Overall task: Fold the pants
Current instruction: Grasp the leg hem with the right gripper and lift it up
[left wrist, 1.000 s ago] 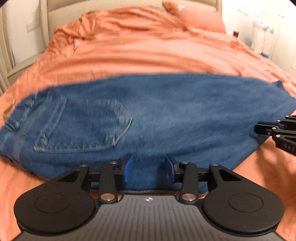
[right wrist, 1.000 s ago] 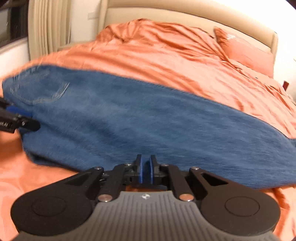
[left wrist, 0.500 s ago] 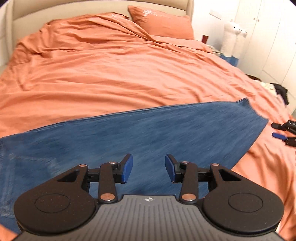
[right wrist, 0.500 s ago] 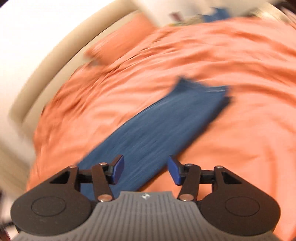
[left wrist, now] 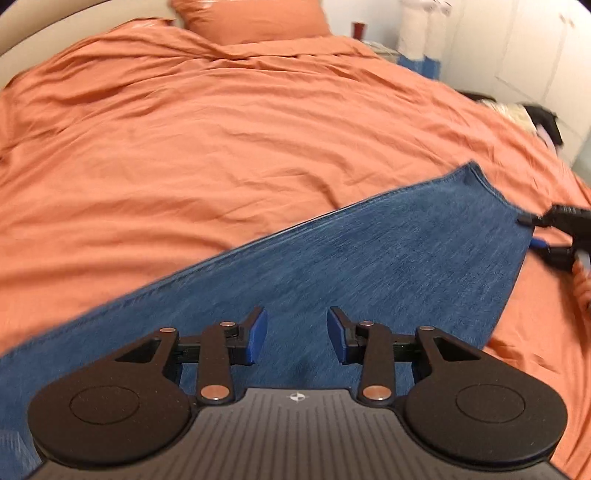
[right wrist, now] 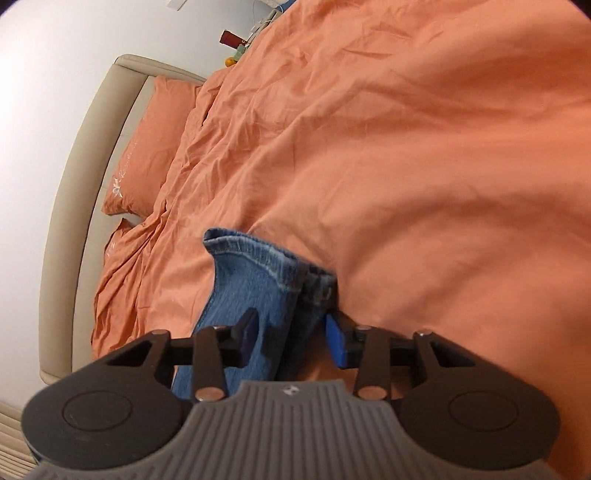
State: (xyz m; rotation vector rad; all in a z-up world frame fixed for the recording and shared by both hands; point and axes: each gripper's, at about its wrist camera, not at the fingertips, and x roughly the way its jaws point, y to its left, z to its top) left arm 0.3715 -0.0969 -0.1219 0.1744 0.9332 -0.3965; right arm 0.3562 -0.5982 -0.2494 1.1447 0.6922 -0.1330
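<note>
Blue jeans (left wrist: 369, 266) lie flat across the orange bed cover (left wrist: 221, 147), with the leg end toward the right. My left gripper (left wrist: 297, 332) hovers over the middle of the legs. Its jaws are apart and closing slightly, and the denim lies under them, not between them. My right gripper (right wrist: 291, 338) is rolled on its side at the leg hems (right wrist: 255, 266). Its jaws are closing with the stacked hem edges between them, and I see a gap at the pads. In the left wrist view the right gripper (left wrist: 535, 232) sits at the hem's corner.
An orange pillow (left wrist: 255, 18) lies at the beige headboard (right wrist: 74, 177). White plush figures (left wrist: 421, 26) and a white wardrobe (left wrist: 535, 55) stand past the bed's far right side. Dark clothing (left wrist: 543, 118) lies at that edge, and a red item (right wrist: 231, 38) sits on the bedside stand.
The left gripper has slid from the waist and back pocket along the legs toward the hem. The right gripper, shut a second ago, opened, rolled sideways and moved to the hems.
</note>
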